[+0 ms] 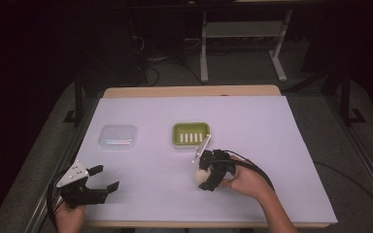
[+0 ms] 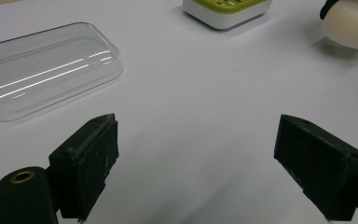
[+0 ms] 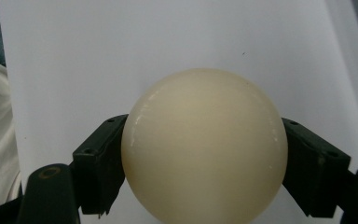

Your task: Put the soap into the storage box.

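Left tongs (image 1: 104,178): near left edge of white tabletop (image 1: 272,145), jaws wide, holding nothing. Right tongs (image 3: 204,154): near centre, jaws closed against both sides of a cream soap bar (image 3: 204,144), rounded, just above the tabletop. Beyond: green soap dish (image 1: 190,135), centre. Clear plastic lid (image 1: 118,137), left of dish, lying flat.

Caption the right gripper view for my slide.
Right tongs clamp a cream soap bar above the white table cover.
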